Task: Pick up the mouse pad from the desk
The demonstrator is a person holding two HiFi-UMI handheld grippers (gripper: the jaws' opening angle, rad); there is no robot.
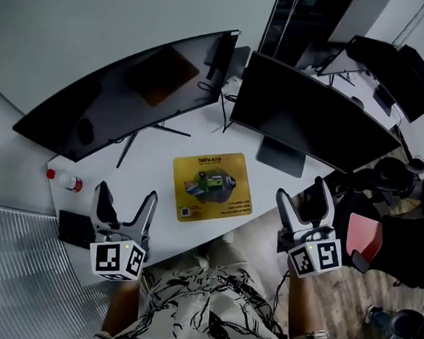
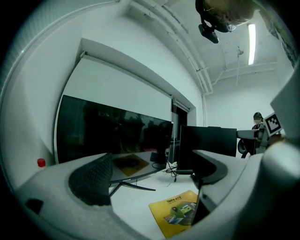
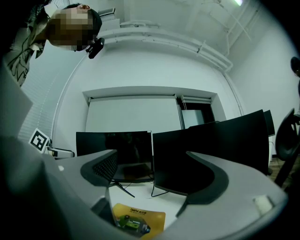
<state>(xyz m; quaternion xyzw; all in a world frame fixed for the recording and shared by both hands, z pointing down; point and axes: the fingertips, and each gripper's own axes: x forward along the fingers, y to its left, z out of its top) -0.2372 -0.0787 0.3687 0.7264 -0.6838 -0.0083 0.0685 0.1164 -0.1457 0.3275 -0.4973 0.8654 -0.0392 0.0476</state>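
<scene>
A yellow mouse pad (image 1: pixel 211 185) with a printed picture lies flat on the white desk (image 1: pixel 146 167), in front of the two monitors. My left gripper (image 1: pixel 127 204) hovers open near the desk's front edge, left of the pad and apart from it. My right gripper (image 1: pixel 305 199) is open too, off the desk's right end, right of the pad. The left gripper view shows the mouse pad (image 2: pixel 177 211) low between the left gripper's (image 2: pixel 150 176) spread jaws. In the right gripper view the mouse pad (image 3: pixel 137 220) lies below the right gripper (image 3: pixel 154 180), jaws wide and empty.
A curved monitor (image 1: pixel 123 92) stands at the back left, a flat monitor (image 1: pixel 311 114) at the back right, cables between them. A red-capped bottle (image 1: pixel 65 180) and a dark box (image 1: pixel 76 227) sit at the desk's left end. A chair with a red seat (image 1: pixel 367 239) stands right.
</scene>
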